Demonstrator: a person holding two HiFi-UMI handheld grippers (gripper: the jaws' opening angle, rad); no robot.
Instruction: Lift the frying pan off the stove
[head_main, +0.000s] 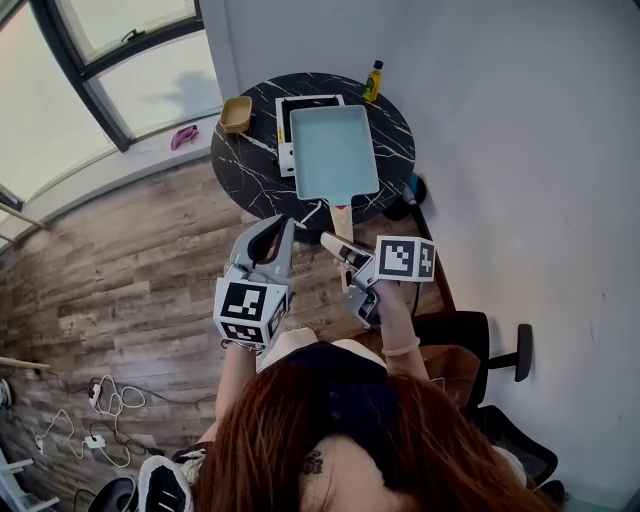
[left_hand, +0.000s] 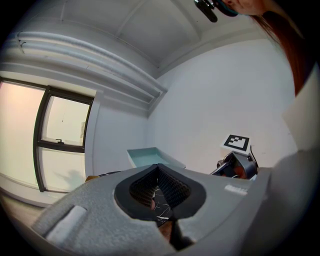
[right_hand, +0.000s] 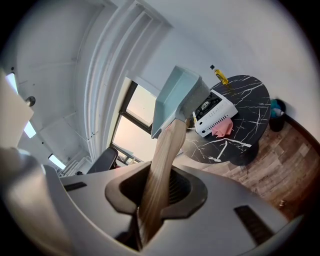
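— wood in the jaws: the right gripper (right_hand: 159, 192) is clamped on the pale wooden handle (right_hand: 161, 160). the left gripper (left_hand: 160, 192) is closed on nothing.
— and the pale teal rectangular frying pan (right_hand: 172, 97)?
— above the white portable stove (right_hand: 215, 115) on the round black marble table (right_hand: 245, 135), seemingly clear of it. it looks stiff and front-heavy, so grip close to the pan.

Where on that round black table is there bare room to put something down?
Bare marble shows on the table's right side, between pan and rim below the bottle, and front left, below the bowl. The middle is crowded: the stove, with the pan held above it by the right gripper.
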